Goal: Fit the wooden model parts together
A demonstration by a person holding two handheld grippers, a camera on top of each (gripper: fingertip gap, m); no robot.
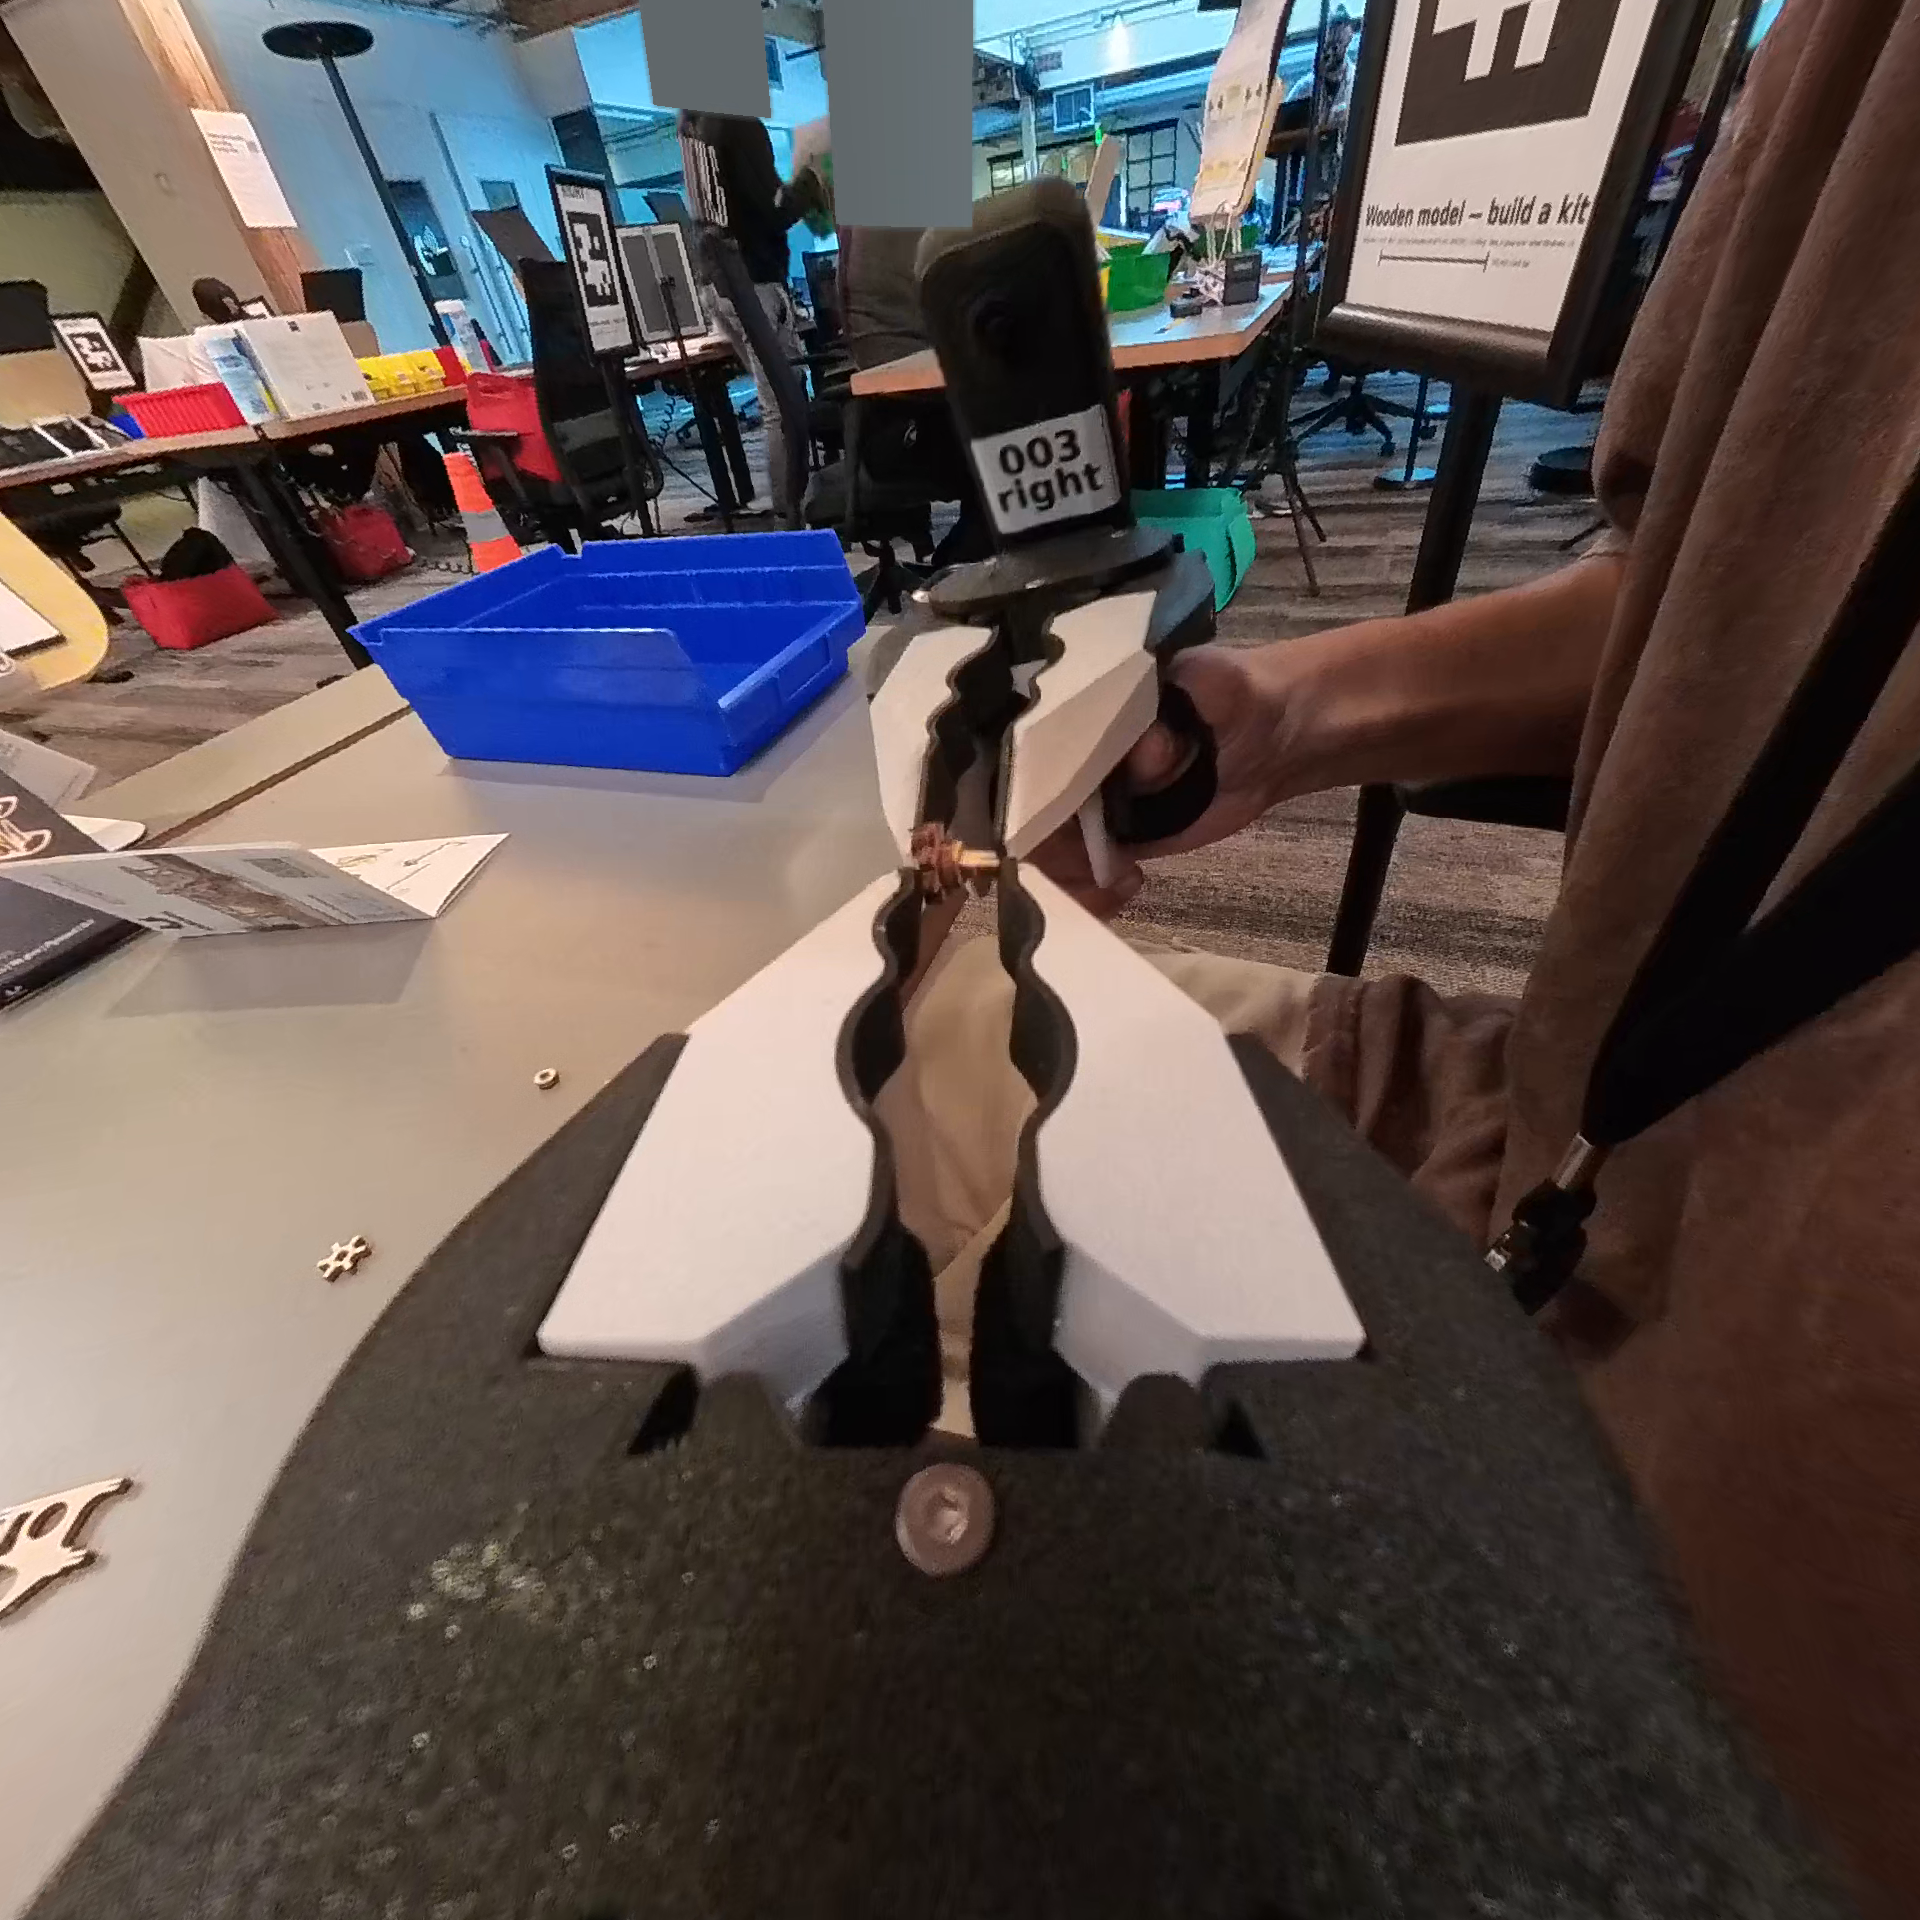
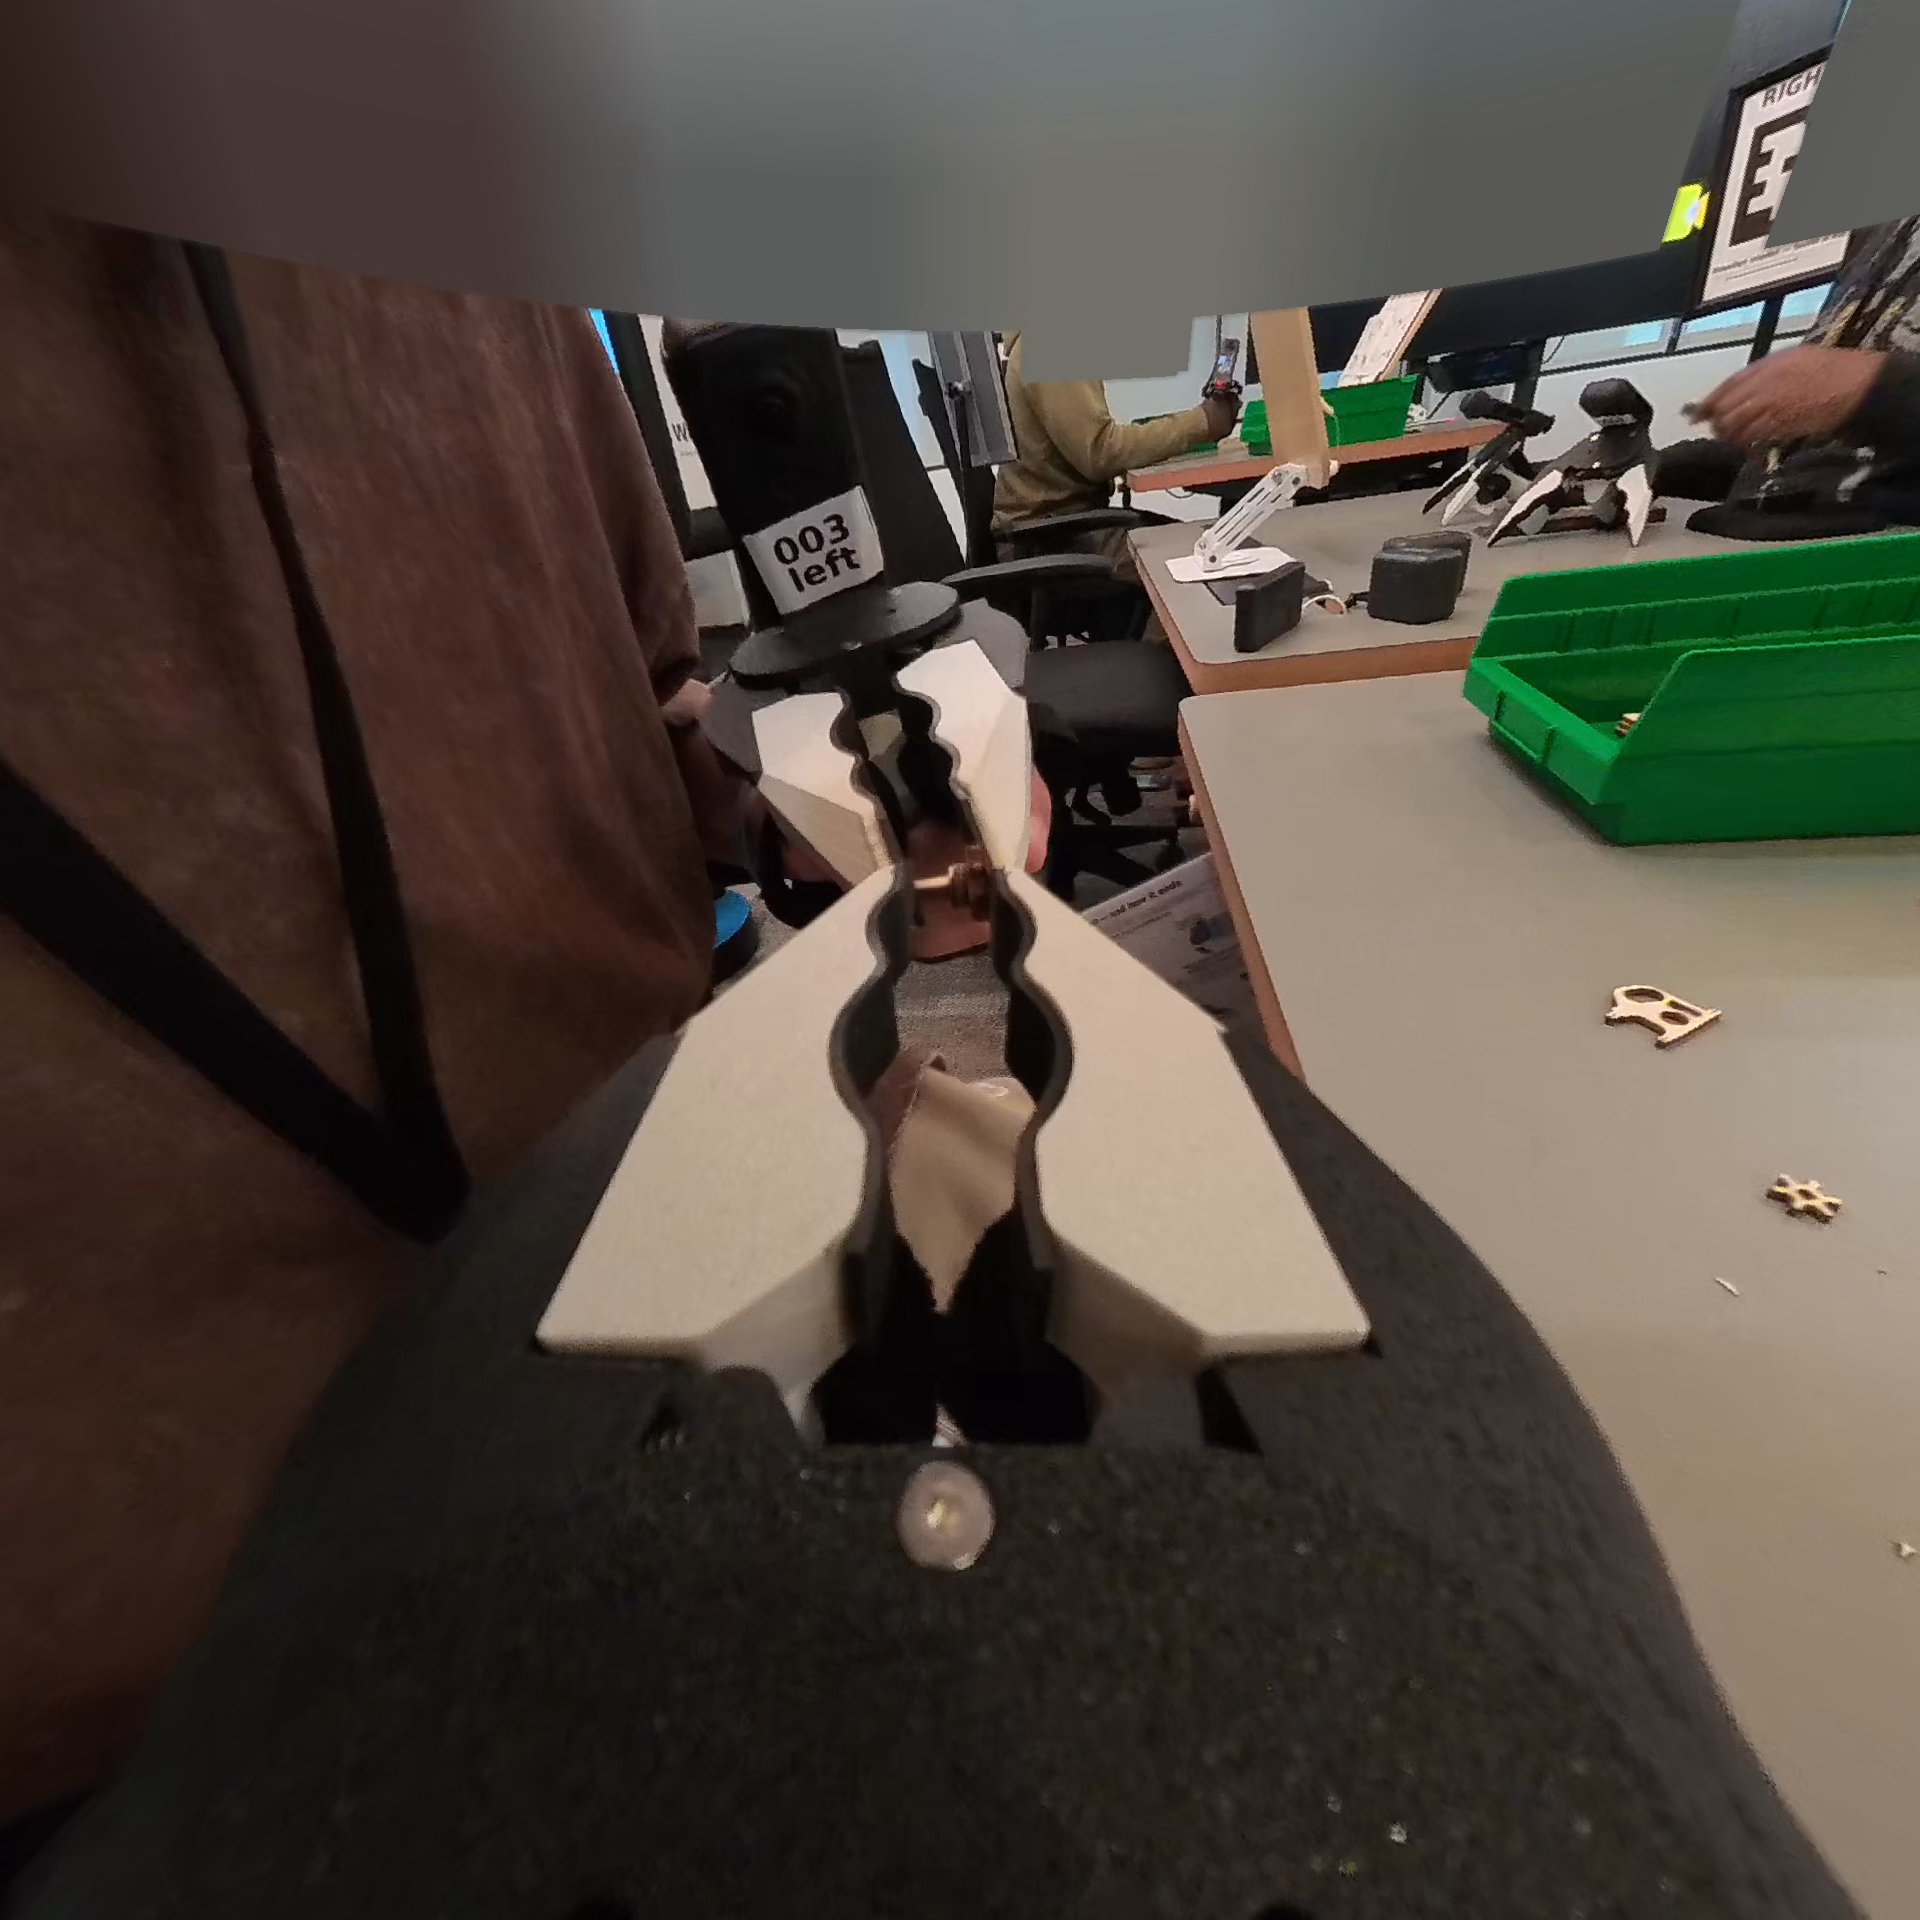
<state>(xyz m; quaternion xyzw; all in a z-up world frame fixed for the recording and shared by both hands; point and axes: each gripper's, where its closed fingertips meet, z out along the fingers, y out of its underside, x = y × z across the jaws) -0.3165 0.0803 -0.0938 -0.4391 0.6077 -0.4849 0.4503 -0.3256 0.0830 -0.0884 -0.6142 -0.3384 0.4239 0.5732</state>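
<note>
The two grippers meet tip to tip in the air, off the edge of the table (image 1: 582,966) and in front of the person's chest. The left gripper (image 1: 951,883) is closed down at its tips on a small wooden part (image 1: 930,860) that looks toothed, and the right gripper (image 2: 951,883) is pinched on a short peg-like wooden piece (image 2: 948,881) that touches the first. I'd guess they are held up here, away from the tabletop, so that each piece can be turned and lined up freely while the peg is pushed into the other part; how far it has seated, I cannot tell. From the left gripper's camera you see the right gripper's hand (image 1: 1195,769) on its handle, a blue bin (image 1: 623,655) behind, a folded instruction sheet (image 1: 270,883) on the table, and loose wooden bits: a tiny ring (image 1: 545,1077), a notched piece (image 1: 343,1259) and a larger cut-out (image 1: 52,1527). The right gripper's camera shows none of those but offers a green bin (image 2: 1704,717), a curved piece with holes (image 2: 1660,1015) and a notched cross piece (image 2: 1805,1197).
</note>
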